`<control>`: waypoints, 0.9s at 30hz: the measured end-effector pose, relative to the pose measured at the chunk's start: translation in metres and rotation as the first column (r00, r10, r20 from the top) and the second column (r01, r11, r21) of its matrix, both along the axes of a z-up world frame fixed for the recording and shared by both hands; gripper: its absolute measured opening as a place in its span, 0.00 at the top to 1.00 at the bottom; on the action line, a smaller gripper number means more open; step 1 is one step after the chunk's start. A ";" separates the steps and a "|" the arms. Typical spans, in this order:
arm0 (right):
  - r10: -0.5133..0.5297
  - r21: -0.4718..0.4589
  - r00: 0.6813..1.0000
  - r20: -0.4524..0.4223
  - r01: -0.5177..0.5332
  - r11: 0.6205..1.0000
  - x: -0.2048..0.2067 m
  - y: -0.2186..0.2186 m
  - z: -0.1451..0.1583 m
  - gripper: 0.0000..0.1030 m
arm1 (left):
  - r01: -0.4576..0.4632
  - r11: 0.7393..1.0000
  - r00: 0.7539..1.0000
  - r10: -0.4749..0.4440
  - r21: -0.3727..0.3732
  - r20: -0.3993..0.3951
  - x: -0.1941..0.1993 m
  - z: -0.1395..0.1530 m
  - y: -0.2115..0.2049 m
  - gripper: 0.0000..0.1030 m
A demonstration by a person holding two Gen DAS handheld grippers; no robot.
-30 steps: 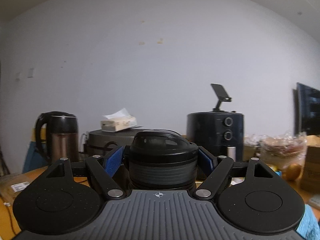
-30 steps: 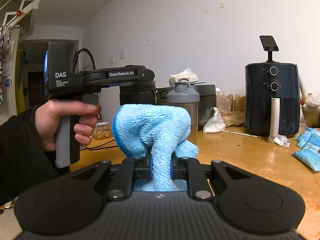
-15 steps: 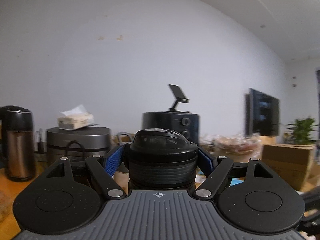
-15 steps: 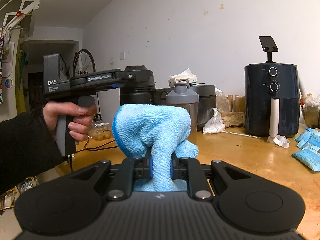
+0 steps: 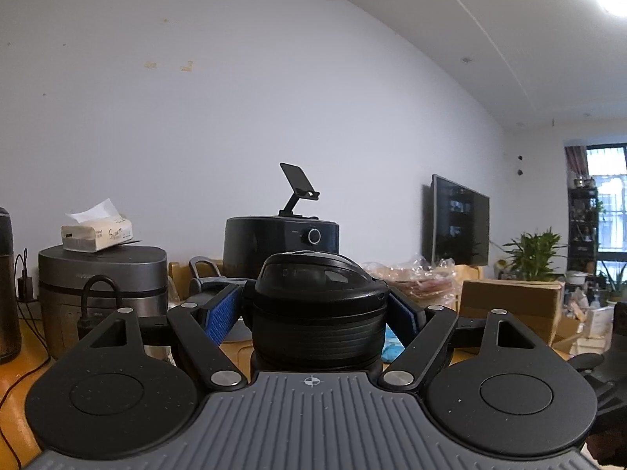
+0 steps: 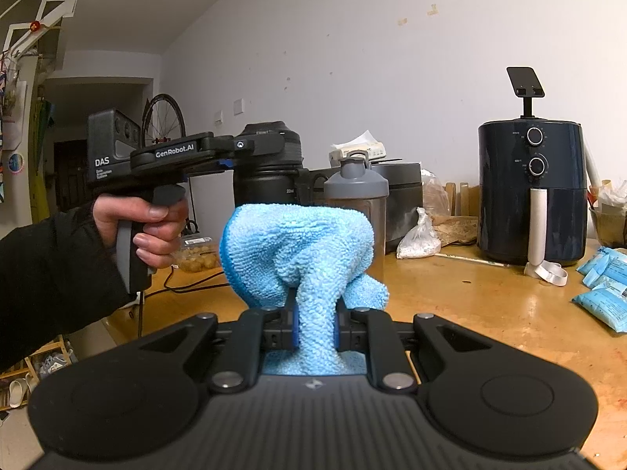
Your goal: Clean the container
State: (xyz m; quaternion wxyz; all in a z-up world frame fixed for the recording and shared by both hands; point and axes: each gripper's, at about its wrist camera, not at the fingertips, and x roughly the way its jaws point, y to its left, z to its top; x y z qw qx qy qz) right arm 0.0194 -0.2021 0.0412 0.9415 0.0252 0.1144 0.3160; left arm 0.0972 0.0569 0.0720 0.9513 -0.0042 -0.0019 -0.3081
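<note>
The left gripper [image 5: 313, 309], clamped on the black bottle [image 5: 315, 313], swings rightward: the kettle slides to the frame's left edge, while a television [image 5: 456, 225], plant [image 5: 537, 252] and window come into view. From the right wrist, it sits farther off.

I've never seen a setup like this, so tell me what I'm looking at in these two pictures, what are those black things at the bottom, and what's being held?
No robot here: a person holds a trigger-handled gripper in each hand, and each has a wide-angle camera looking out along its two fingers. The black shapes at the bottom are the gripper's own body.

In the left camera's picture, the left gripper is closed around the lid of a black bottle.

In the right camera's picture, the right gripper pinches a blue cloth. The person's left hand shows with the other gripper, holding that same bottle up.

On the wooden table stand a grey shaker bottle, an air fryer, a cooker with a tissue pack on top, and blue packets.
</note>
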 end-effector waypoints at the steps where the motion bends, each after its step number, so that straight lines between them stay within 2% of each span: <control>1: -0.001 0.001 1.000 -0.001 0.001 1.000 0.000 0.000 0.000 0.90 | -0.001 1.000 1.000 0.001 0.000 -0.001 0.000 0.000 0.000 0.25; 14: 0.010 -0.002 1.000 0.003 -0.010 1.000 0.006 0.007 -0.001 0.90 | 0.007 1.000 1.000 -0.006 0.030 -0.019 0.005 0.007 0.001 0.25; 27: 0.038 -0.007 0.999 0.010 -0.037 0.999 0.028 0.022 0.004 0.90 | 0.010 0.999 1.000 -0.009 0.034 -0.025 0.006 0.008 0.001 0.25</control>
